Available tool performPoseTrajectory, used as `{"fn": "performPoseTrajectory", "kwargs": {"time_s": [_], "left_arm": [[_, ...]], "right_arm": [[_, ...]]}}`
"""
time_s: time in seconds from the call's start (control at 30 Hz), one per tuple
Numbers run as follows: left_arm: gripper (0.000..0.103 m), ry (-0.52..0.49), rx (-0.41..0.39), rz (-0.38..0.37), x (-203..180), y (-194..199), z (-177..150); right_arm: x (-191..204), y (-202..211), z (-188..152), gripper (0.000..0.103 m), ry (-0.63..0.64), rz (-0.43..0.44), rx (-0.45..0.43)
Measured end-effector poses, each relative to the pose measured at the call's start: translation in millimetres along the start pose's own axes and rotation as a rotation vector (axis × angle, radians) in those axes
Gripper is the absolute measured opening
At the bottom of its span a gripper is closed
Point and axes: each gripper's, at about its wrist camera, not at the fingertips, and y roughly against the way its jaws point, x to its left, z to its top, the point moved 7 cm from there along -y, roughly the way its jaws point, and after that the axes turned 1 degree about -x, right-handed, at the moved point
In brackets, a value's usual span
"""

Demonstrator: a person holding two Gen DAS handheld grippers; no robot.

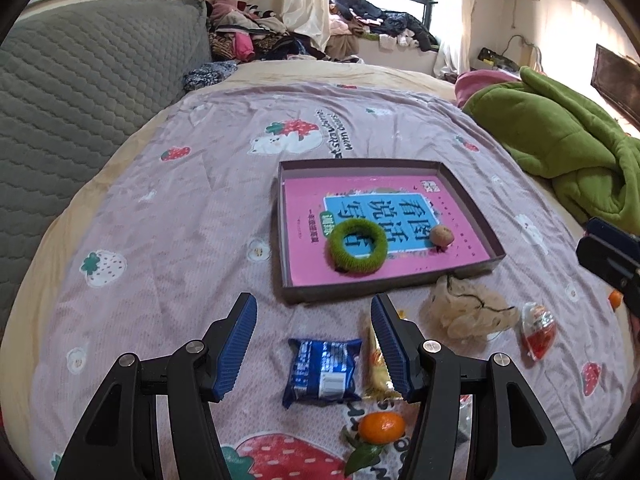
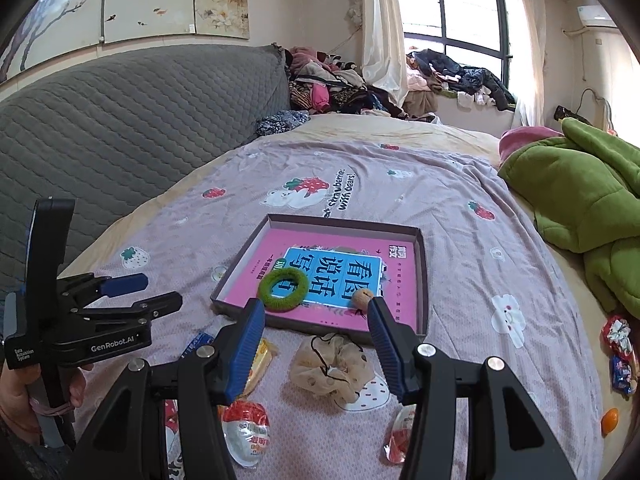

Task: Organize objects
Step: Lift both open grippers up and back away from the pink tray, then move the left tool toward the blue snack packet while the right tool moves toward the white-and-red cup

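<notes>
A shallow brown box lies on the bed with a pink book as its floor. On the book sit a green fuzzy ring and a small brown ball. My left gripper hangs open over a blue snack packet, and a yellow packet lies by its right finger. My right gripper is open above a beige scrunchie, just short of the box. Neither gripper touches anything. The ring and ball show beyond the right gripper's fingertips.
A tangerine and a clear-and-red egg toy lie near me. Two more egg toys sit under the right gripper. A green blanket fills the right side, and a grey headboard the left. Wrapped candies lie far right.
</notes>
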Motion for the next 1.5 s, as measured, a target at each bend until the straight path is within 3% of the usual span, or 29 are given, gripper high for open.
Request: {"fn": "performPoseTrajectory", "kwargs": {"time_s": [1.5], "left_arm": [[0.061,-0.04,0.086,-0.012,-2.6,-5.8,-48.3]], "right_arm": [[37.4,-8.3,-58.0,0.058,0.057,0.036,0.1]]}}
